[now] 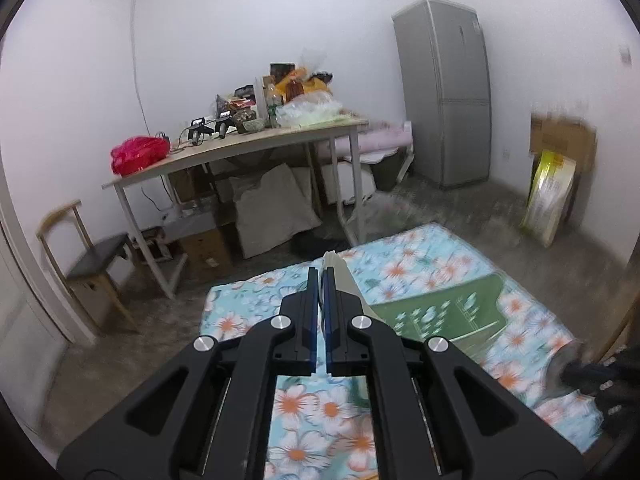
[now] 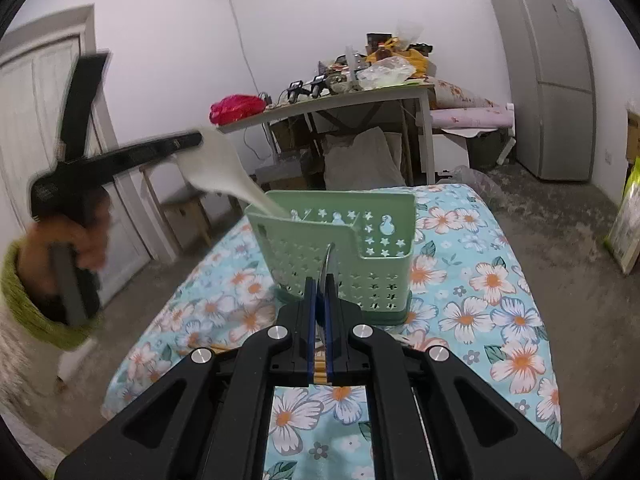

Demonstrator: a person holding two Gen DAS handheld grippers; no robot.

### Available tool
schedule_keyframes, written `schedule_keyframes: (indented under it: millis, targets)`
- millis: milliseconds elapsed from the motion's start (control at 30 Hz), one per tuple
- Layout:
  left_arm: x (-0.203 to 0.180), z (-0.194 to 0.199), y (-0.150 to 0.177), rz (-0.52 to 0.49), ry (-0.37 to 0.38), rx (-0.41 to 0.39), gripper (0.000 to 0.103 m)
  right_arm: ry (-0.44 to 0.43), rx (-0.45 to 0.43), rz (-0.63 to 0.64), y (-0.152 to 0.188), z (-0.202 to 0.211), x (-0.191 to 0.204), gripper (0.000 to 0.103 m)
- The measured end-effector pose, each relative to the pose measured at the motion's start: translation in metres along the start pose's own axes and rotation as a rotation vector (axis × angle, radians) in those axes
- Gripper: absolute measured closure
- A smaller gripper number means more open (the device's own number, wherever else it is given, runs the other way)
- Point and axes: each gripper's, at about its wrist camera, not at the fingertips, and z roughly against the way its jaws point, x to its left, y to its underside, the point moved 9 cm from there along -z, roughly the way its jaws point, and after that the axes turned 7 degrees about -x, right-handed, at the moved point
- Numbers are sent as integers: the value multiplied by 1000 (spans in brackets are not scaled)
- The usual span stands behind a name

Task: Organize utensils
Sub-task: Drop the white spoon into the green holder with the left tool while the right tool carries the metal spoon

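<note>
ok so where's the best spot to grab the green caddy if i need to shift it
On the green caddy, take the thin top rim of the lower right compartment, coming straight down with one finger on each side of the wall. The caddy stands upright and open-topped, and that side is away from the white spoon in the taller left section.

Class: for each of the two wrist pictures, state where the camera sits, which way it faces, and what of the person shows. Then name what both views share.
Left wrist: rides the left gripper, shut on a white plastic rice spoon, facing the cluttered wooden table; no hand shows.
Right wrist: rides the right gripper, shut on a thin metal utensil, facing the green perforated plastic utensil holder; the person's left hand shows.
Shared: floral cloth, table, grey fridge.
</note>
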Motion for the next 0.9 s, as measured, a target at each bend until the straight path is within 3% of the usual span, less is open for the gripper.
schedule_keyframes:
  millis: [133, 200, 267, 467, 633, 767, 900]
  targets:
    - [-14, -21, 4, -2, 11, 30, 96, -16, -16, -54, -6, 4, -15, 99]
    - [-14, -25, 2, 28, 19, 18, 72, -26, -25, -73, -10, 6, -20, 99]
    - [-12, -21, 4, 77, 28, 6, 62, -35, -41, -89, -17, 8, -26, 99]
    - [19, -10, 13, 253, 41, -22, 48, -86, -130, -120, -56, 21, -39, 99]
    - [43, 10, 40, 371, 58, -5, 35, -201, -217, -171, -100, 26, -44, 99]
    - [54, 19, 76, 456, 66, 57, 27, -304, -263, -199, -128, 19, -37, 99]
    - [57, 26, 116, 518, 56, 143, 24, -336, -281, -194, -140, 1, -31, 99]
